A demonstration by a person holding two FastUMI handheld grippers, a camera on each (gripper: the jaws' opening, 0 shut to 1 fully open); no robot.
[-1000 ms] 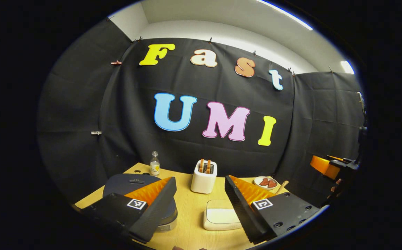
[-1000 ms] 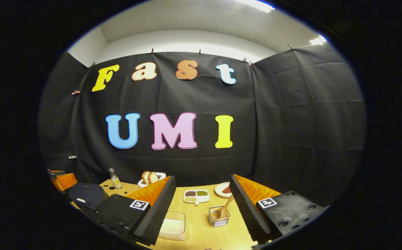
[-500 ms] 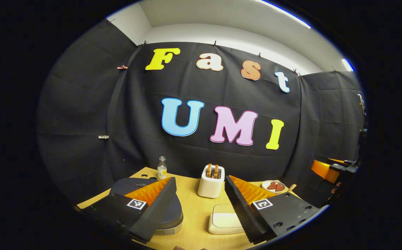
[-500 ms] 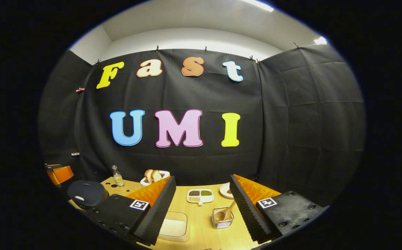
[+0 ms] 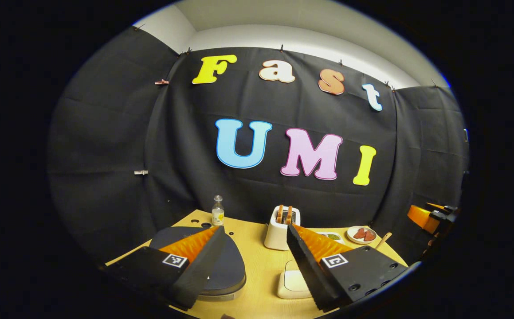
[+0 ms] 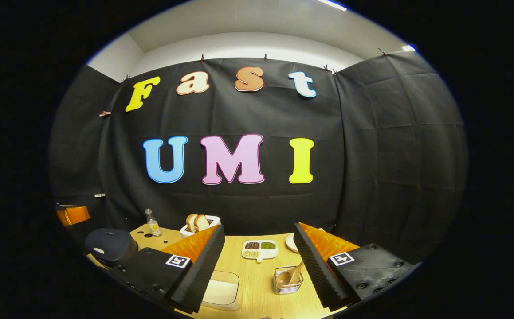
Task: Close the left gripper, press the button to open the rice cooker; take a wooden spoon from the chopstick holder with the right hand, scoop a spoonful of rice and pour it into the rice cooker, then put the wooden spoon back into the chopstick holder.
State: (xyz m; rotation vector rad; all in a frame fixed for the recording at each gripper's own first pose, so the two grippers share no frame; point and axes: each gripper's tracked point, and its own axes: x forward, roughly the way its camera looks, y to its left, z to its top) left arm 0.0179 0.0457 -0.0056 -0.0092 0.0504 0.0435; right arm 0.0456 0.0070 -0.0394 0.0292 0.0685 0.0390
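Left gripper (image 5: 252,248) hovering open above the cooker (image 5: 225,266); right gripper (image 6: 259,250) hovering open above the spoon (image 6: 290,275).

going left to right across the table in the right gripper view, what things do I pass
rice cooker → small bottle → toaster with bread → clear container of rice → divided dish of beans → chopstick holder with the wooden spoon
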